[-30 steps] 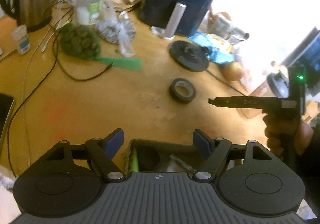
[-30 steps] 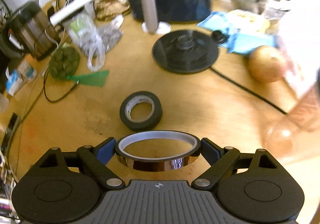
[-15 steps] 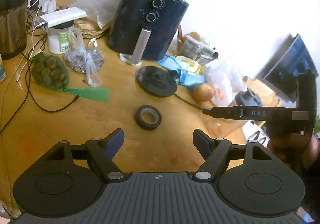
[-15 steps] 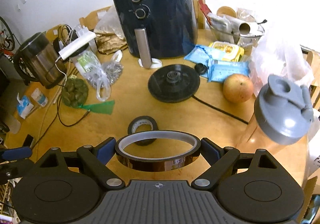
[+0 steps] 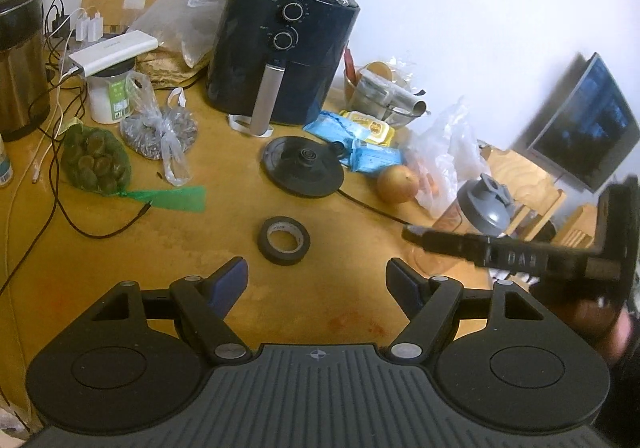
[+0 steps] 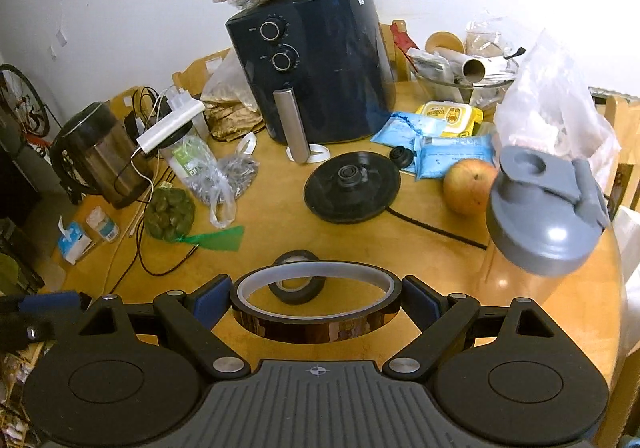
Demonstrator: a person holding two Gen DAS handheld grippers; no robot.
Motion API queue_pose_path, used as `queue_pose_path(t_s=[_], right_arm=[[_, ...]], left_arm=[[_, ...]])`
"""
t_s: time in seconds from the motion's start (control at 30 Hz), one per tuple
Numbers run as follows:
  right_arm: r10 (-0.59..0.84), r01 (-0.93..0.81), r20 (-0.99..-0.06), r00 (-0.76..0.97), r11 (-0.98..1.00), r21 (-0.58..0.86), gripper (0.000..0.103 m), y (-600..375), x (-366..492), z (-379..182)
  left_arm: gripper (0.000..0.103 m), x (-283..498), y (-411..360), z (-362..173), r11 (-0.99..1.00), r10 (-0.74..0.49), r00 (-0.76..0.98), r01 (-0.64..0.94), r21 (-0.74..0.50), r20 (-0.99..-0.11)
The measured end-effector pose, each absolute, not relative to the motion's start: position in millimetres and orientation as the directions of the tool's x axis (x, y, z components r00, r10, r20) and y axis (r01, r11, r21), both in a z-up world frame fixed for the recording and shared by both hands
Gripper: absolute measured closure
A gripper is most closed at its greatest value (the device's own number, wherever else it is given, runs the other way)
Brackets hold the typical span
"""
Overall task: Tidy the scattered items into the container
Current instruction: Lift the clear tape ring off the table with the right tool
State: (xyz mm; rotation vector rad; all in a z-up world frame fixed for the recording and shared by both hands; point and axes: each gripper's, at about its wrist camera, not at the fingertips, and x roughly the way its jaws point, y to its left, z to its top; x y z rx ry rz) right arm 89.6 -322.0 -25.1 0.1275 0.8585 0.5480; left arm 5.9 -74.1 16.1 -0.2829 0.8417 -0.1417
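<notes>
Both claws have risen: right claw (image 6: pixel 316 302) grips the amber tape ring (image 6: pixel 316 306), left claw (image 5: pixel 316 280) spread above black tape roll (image 5: pixel 284 240).

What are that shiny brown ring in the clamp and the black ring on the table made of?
The brown ring looks like glossy amber film tape on a pale core; it mirrors light. The black ring looks like matte vinyl tape on a printed, probably cardboard, core.

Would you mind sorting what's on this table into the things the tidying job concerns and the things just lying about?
Part of the job:
amber tape roll, shut in the right gripper
black tape roll, loose on the table
left gripper, open and empty

Just lying about:
air fryer
kettle base
apple
shaker bottle
</notes>
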Motion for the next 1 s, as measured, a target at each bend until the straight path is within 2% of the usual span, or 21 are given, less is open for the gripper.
queue_pose_path(t_s=[0.57, 0.8, 1.0], right_arm=[[0.538, -0.424, -0.623, 0.568, 0.84, 0.339, 0.012, -358.9, 43.2, -9.6], [0.524, -0.394, -0.64, 0.562, 0.85, 0.349, 0.012, -358.2, 30.7, -19.0], [0.487, -0.33, -0.658, 0.575, 0.873, 0.358, 0.012, -355.2, 26.1, -29.9]], left_arm=[[0.027, -15.7, -65.0, 41.5, 0.976, -0.138, 0.703, -0.024, -0.217, -0.697], [0.027, -14.2, -46.3, 31.7, 0.977, -0.124, 0.688, -0.04, -0.208, -0.715], [0.027, -7.1, -33.7, 14.8, 0.977, -0.162, 0.652, 0.002, -0.212, -0.74]])
